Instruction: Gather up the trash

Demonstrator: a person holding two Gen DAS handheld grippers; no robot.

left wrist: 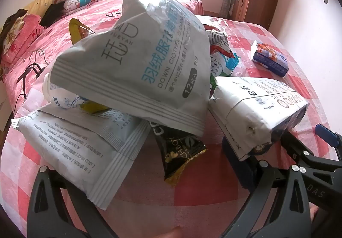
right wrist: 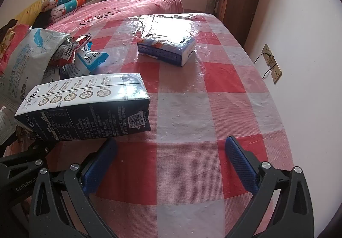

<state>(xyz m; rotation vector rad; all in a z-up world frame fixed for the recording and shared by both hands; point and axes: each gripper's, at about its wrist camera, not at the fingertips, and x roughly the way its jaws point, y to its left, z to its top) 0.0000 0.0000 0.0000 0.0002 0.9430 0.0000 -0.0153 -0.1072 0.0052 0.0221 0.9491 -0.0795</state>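
Up close, a heap of empty packaging covers the left part of a table with a red and white checked cloth (right wrist: 183, 113). On top lies a large grey wipes pouch (left wrist: 136, 62), tilted, its long axis running from the near left up toward the far window. A second grey pouch (left wrist: 81, 141) lies flat beneath it, and a black and gold wrapper (left wrist: 179, 154) pokes out toward the viewer. To the right of the heap sits a white and dark blue carton (right wrist: 85, 107) on its side, its long axis roughly left to right in the right wrist view, one end by the heap. Farther back, well apart, a blue tissue pack (right wrist: 168, 49) lies flat. The left gripper (left wrist: 136, 186) hovers over the heap, tongs wide apart, nothing held. The right gripper (right wrist: 171, 165) has its blue pads (right wrist: 241, 165) spread wide over bare cloth, just beside the carton.
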